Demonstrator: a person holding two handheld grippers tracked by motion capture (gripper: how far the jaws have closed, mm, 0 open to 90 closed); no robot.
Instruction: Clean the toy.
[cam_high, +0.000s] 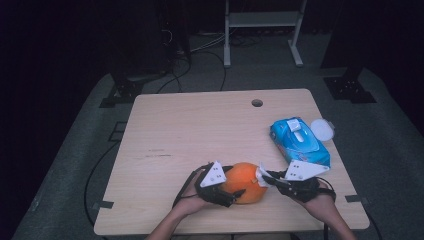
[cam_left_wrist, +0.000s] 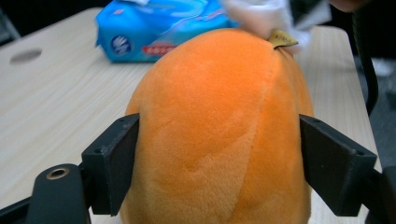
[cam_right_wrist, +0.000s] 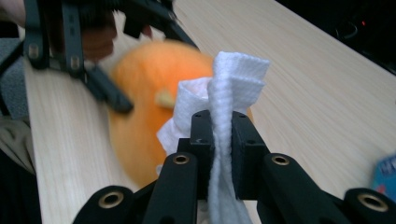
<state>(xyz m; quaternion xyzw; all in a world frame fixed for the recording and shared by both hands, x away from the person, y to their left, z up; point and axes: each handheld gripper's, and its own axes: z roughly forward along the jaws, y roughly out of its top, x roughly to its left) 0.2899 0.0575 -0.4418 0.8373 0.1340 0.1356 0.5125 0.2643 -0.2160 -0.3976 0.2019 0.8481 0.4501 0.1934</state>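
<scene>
Your left gripper (cam_left_wrist: 219, 172) clamps the fuzzy orange plush pumpkin (cam_high: 243, 182) at lower centre of the table (cam_high: 200, 130); your right gripper (cam_right_wrist: 219, 140) pinches a folded white wipe (cam_right_wrist: 231, 88) at its stem. At right, the blue wipes pack (cam_high: 299, 141) seems open.

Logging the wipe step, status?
Left gripper clamps orange plush. Right gripper shut on white wipe, at plush top. Nothing in the way.

The pumpkin (cam_left_wrist: 219, 135) is matt orange plush; the wipe (cam_right_wrist: 229, 93) is white embossed cloth; the table (cam_high: 200, 130) is pale smooth wood-grain.
</scene>
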